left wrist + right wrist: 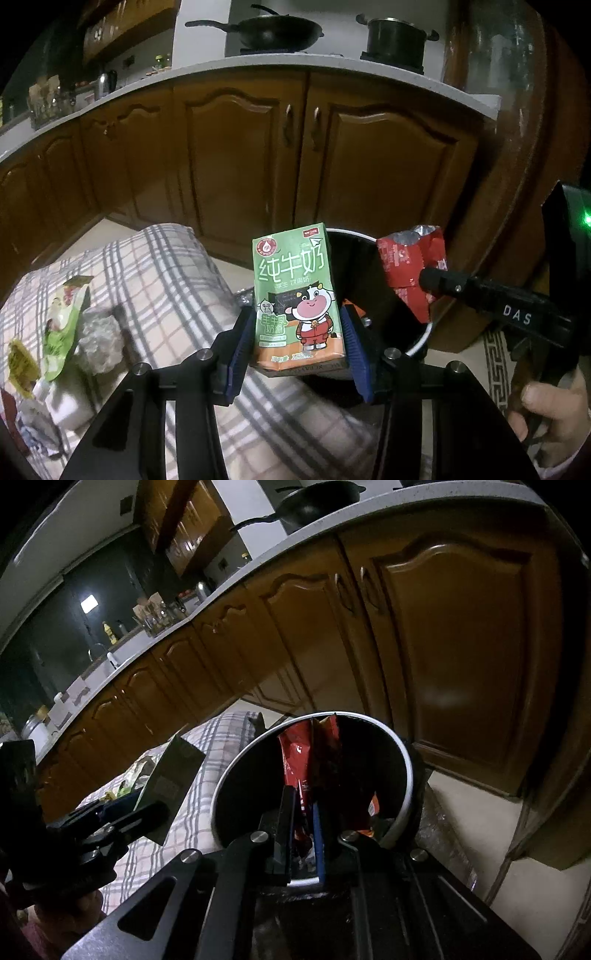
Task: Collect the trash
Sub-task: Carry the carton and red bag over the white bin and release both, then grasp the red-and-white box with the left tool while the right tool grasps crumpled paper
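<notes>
The left gripper (297, 332) has its blue pads partly closed on the sides of a small green milk carton with a cartoon cow (295, 295), holding it upright just at the near rim of the round black bin with a pale rim (404, 775). The right gripper (304, 830) is nearly shut, pinching a crumpled red foil snack wrapper (410, 266) over the bin's mouth. Left of the bin lies a grey-and-white checked cloth (173, 273), strewn with a green packet (64, 328) and crumpled clear plastic (98, 343). Behind stand brown wooden cabinet doors (243, 155).
</notes>
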`<act>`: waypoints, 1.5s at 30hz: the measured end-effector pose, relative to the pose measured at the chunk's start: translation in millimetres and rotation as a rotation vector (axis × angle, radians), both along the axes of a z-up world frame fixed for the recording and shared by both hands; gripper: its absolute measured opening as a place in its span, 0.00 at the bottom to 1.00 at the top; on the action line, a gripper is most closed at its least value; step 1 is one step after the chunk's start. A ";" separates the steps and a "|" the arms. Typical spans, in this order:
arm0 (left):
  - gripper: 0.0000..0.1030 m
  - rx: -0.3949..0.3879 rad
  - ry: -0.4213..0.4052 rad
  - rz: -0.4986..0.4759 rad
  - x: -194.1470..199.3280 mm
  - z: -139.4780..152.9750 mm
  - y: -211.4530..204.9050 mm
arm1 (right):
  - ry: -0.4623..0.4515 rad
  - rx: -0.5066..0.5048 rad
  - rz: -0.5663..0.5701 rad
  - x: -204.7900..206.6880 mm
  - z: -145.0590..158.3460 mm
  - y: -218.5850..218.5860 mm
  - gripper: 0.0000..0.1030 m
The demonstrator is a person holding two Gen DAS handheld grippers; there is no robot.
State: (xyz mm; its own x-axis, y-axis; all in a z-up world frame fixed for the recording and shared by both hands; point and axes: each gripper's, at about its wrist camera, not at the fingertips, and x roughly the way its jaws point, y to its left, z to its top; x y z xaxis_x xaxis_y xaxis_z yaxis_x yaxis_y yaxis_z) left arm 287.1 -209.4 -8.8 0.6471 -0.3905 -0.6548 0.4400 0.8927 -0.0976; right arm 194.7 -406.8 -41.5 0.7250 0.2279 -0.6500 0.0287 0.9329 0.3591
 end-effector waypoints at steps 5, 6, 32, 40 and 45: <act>0.44 0.012 0.011 0.001 10.9 -3.4 -11.8 | 0.013 -0.006 0.005 7.6 -4.6 -4.1 0.08; 0.44 0.014 0.015 0.003 13.3 -4.6 -14.4 | 0.016 -0.006 0.005 8.8 -5.1 -4.2 0.08; 0.70 -0.002 0.068 0.041 21.0 -15.2 -13.6 | 0.043 0.030 -0.019 15.5 -13.1 -15.5 0.61; 0.72 -0.025 0.064 0.113 -18.5 -15.9 38.5 | -0.001 0.044 -0.004 -4.2 -1.2 7.0 0.78; 0.72 -0.029 0.067 0.166 -47.0 -16.0 74.8 | -0.013 0.043 0.045 -16.5 1.4 40.9 0.84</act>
